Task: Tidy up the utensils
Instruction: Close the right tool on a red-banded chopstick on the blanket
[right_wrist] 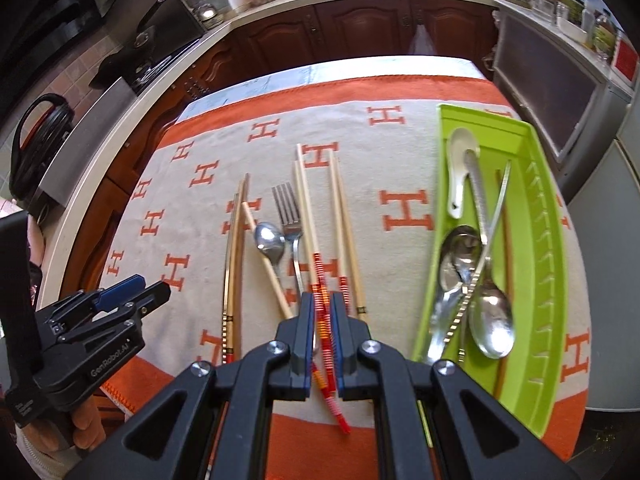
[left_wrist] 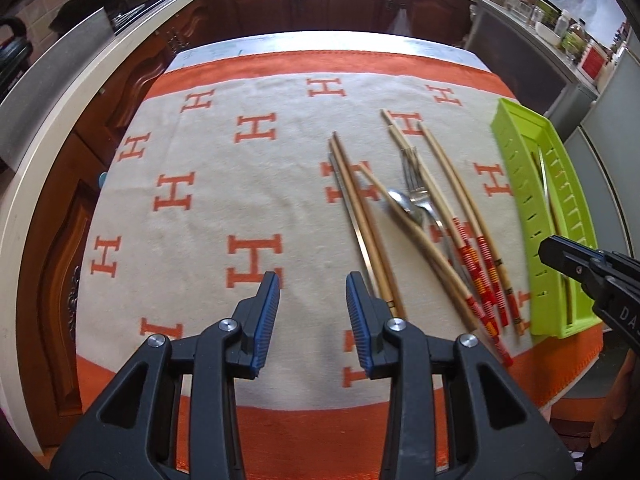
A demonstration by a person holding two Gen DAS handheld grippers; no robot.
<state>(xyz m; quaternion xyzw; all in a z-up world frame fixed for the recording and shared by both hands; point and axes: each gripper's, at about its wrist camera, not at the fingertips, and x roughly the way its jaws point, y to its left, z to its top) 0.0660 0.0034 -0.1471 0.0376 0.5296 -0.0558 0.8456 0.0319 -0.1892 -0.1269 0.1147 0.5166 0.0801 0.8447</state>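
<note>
The right gripper (right_wrist: 322,312) pinches a chopstick (right_wrist: 325,322), likely to carry it to the green tray (right_wrist: 548,264). The left gripper (left_wrist: 313,294) waits, half open and empty.

A cream cloth (left_wrist: 248,208) with an orange border and rows of orange H letters is seen. A lime green tray (right_wrist: 536,280) is seen on the right. Pale wood chopsticks (right_wrist: 316,248) are banded in red, orange and white toward their near ends. Silver is shown by the fork (right_wrist: 289,220) and the spoon (right_wrist: 269,240), and white by a ceramic spoon (right_wrist: 460,168) in the tray. Black bodies and blue pads (left_wrist: 269,312) are shown on the grippers. Dark reddish-brown cabinets (left_wrist: 320,4) are seen beyond.
</note>
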